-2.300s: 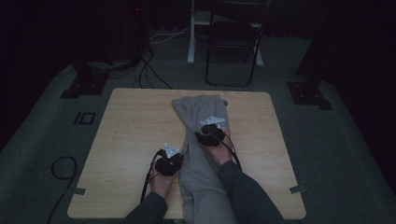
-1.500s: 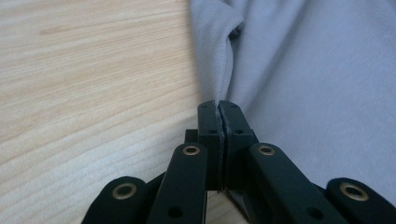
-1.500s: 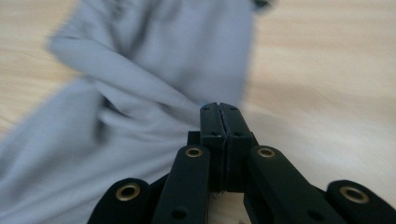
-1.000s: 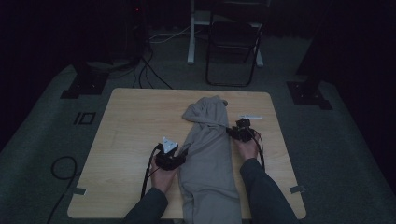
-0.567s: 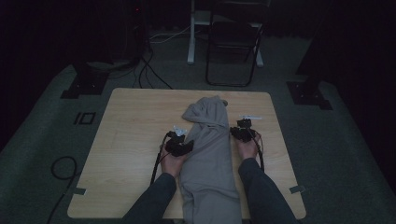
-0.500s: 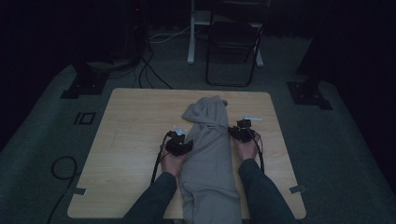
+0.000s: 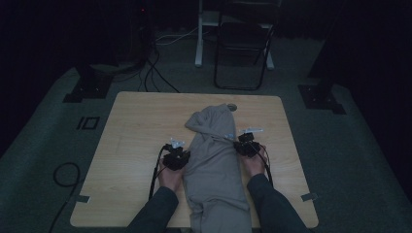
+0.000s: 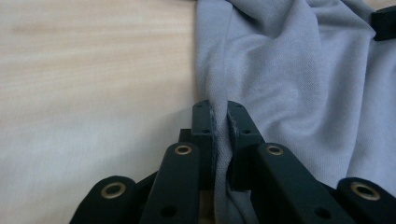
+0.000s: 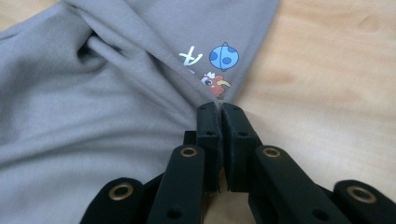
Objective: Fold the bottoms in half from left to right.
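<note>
Across the middle of the high view, a soft grey knit garment lies lengthwise on the pale wooden table, both grippers at its edges.

Left gripper view: left gripper, jaws just closing, pinches a fold at centre. Right gripper view: right gripper clamps the hem below the cartoon print. Light, limp cloth; edges grip best.

A pale wooden desk carries a grey garment, lying lengthwise between the left tool and the right tool; its bunched end lies beyond both tools; bare wood spreads outward from each tool; carpeted floor surrounds the desk.
</note>
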Tool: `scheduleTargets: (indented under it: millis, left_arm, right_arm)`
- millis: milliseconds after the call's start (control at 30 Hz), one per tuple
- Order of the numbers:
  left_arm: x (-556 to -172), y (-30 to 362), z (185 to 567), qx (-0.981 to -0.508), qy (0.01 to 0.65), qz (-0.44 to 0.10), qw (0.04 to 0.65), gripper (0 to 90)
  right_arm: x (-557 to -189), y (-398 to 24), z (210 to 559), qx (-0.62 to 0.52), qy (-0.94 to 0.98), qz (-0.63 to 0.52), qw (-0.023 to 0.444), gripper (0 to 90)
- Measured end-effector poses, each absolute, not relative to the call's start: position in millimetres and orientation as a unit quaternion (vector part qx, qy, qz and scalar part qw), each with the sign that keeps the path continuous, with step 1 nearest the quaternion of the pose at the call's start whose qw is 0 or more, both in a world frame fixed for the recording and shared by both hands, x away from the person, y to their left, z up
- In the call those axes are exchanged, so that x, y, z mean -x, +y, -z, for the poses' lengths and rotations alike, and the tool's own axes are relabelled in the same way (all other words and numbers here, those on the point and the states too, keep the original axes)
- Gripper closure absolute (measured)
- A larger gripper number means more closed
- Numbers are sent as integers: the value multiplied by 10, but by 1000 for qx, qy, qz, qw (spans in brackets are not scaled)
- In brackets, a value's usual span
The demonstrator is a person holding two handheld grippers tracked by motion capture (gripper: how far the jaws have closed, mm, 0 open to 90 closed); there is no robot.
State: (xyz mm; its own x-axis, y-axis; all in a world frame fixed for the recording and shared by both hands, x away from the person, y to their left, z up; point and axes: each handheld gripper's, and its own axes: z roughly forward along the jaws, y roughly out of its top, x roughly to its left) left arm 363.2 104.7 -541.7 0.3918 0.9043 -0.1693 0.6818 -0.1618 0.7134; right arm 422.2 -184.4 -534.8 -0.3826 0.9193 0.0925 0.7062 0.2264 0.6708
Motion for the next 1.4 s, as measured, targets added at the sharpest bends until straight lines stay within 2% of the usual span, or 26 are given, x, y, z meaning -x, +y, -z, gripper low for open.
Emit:
scheduleTargets:
  millis: [233, 367, 400, 467, 567, 700, 800, 1000, 1033, 1067, 1100, 1167, 1233, 1300, 1400]
  left_arm:
    - [-3169, 1201, 5439, -749, 521, -127, 388, 839]
    - [-2957, 1248, 5464, -756, 501, -133, 399, 829]
    - [-2953, 1252, 5464, -757, 500, -133, 400, 798]
    - [-2961, 1256, 5463, -753, 505, -133, 400, 791]
    - [-2983, 1246, 5463, -750, 510, -138, 398, 791]
    - [-2979, 1239, 5461, -750, 511, -145, 395, 791]
    - [-2972, 1231, 5460, -749, 512, -150, 393, 787]
    - [-2971, 1237, 5458, -747, 515, -151, 392, 776]
    - [-2971, 1235, 5459, -747, 516, -151, 392, 776]
    - [-2970, 1234, 5459, -746, 516, -153, 392, 777]
    - [-2968, 1235, 5459, -746, 516, -154, 393, 780]
    - [-2965, 1235, 5459, -744, 517, -154, 394, 786]
    - [-2960, 1240, 5457, -743, 518, -156, 395, 791]
    - [-2962, 1236, 5458, -743, 519, -155, 394, 793]
    - [-2960, 1234, 5458, -742, 519, -158, 393, 793]
  right_arm:
    - [-3715, -1824, 5350, -507, 782, -331, 147, 871]
    - [-3525, -1834, 5334, -496, 793, -324, 139, 866]
    - [-3464, -1827, 5284, -491, 800, -311, 148, 791]
    - [-3451, -1805, 5225, -479, 800, -316, 175, 706]
    - [-3519, -1671, 5024, -446, 798, -359, 191, 635]
    - [-3735, -1291, 4867, -393, 814, -386, 184, 619]
    - [-3916, -963, 4897, -361, 833, -384, 172, 608]
    - [-4159, -439, 5072, -325, 864, -352, 158, 494]
    - [-4193, -376, 5120, -320, 872, -334, 160, 508]
    - [-4222, -331, 5161, -316, 878, -314, 175, 571]
    - [-4251, -321, 5185, -317, 880, -304, 180, 696]
    - [-4320, -410, 5145, -337, 872, -312, 170, 863]
    - [-4368, -583, 5032, -364, 850, -346, 158, 880]
    - [-4452, -886, 4878, -403, 815, -385, 158, 883]
    - [-4631, -1356, 4787, -474, 766, -413, 134, 882]
